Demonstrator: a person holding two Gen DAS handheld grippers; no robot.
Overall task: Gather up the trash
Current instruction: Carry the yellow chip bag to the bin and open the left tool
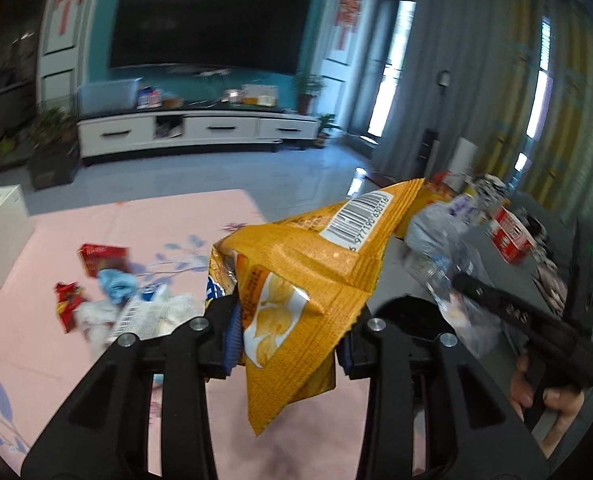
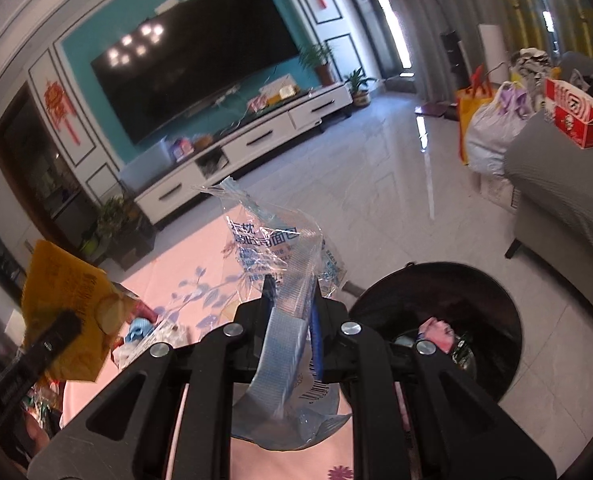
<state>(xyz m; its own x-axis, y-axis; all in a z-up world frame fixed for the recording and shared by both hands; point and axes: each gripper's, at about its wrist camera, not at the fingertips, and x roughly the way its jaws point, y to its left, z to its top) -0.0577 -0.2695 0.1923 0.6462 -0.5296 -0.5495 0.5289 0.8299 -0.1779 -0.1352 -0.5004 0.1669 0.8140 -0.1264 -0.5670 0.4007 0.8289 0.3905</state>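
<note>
Both tongs clamped on litter, L gripper (image 1: 288, 336) w/ crinkled yellow foil chip bag (image 1: 296, 280), R gripper (image 2: 292, 308) w/ clear blue-printed plastic wrapper (image 2: 280, 256), lifted prob. for round black bin (image 2: 456, 292).

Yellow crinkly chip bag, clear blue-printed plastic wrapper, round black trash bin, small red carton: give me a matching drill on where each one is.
1 yellow crinkly chip bag
2 clear blue-printed plastic wrapper
3 round black trash bin
4 small red carton

a lying on the pink mat
b in the right gripper
c in the left gripper
d standing on the grey floor tiles

1-c, 2-b, 3-d, 4-a
</note>
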